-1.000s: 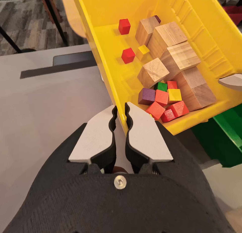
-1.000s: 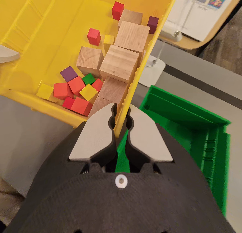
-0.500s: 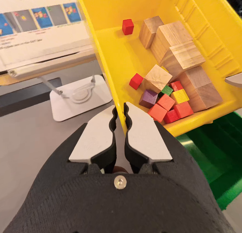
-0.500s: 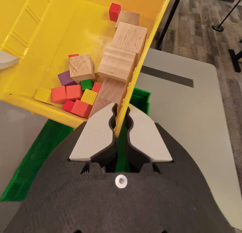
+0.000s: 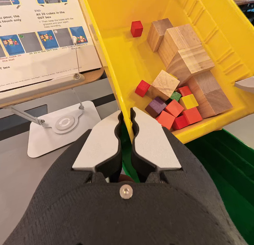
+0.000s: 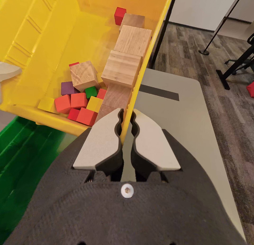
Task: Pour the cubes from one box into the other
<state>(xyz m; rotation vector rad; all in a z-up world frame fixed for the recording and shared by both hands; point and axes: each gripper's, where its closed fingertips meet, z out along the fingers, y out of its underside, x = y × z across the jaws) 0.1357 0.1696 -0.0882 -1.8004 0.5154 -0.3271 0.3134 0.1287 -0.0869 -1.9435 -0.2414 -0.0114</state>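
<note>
Two grippers, both mine, hold one yellow box point(image 5: 162, 48) between them, tilted above a green box point(image 5: 226, 176). My left gripper point(image 5: 125, 111), at the centre of the left wrist view, has its jaws nearly together, clamped on the yellow box's thin side wall. My right gripper point(image 6: 127, 111), at the centre of the right wrist view, is closed the same way on the opposite wall.

No cube has left the yellow box as far as I can see, so I judge the pour is only begun: the box is lifted and tipped over the target, and the emptying remains. What shows of the green box, at the lower right of the left view and lower left of the right view, holds nothing.

Inside the yellow box, the cubes point(image 5: 174, 109) have gathered in its low corner against the front lip. Small painted ones in orange, red, yellow, purple and green lie heaped there, beside a row of large plain wooden blocks point(image 5: 192, 62) along one wall. One small red cube point(image 5: 136, 28) sits apart, higher up the floor.
</note>
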